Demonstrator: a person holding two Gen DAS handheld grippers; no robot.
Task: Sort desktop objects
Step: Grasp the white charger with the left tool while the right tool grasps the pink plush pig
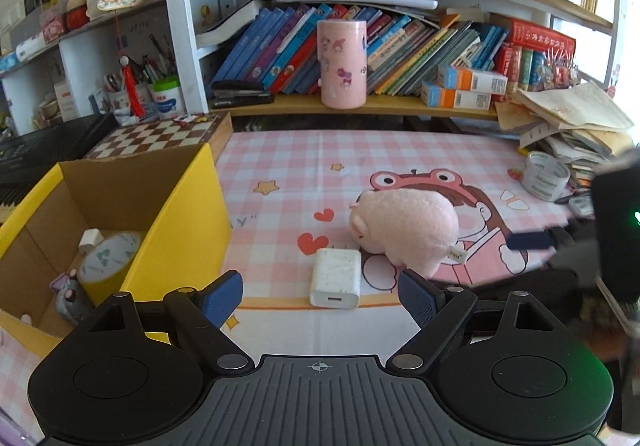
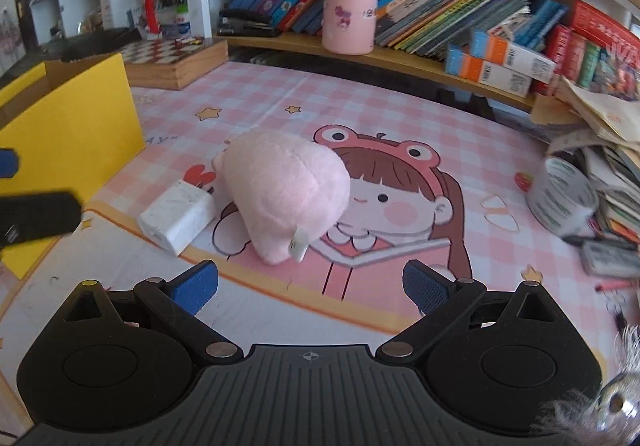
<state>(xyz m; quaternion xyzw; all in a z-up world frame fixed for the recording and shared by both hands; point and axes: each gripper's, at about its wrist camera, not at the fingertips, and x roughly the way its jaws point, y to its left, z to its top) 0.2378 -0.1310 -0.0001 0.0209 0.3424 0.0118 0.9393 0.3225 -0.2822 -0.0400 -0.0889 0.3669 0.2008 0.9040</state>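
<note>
A white charger block lies on the pink checked mat, just ahead of my open, empty left gripper. A pink plush pig lies right behind it, touching it. In the right wrist view the plush pig sits ahead of my open, empty right gripper, with the charger block to its left. A yellow cardboard box stands at the left and holds a tape roll, a small white plug and a grey toy.
A roll of tape lies at the right by a pile of papers. A pink tin stands on the low bookshelf behind. A chessboard box sits behind the yellow box. Pens lie at the right edge.
</note>
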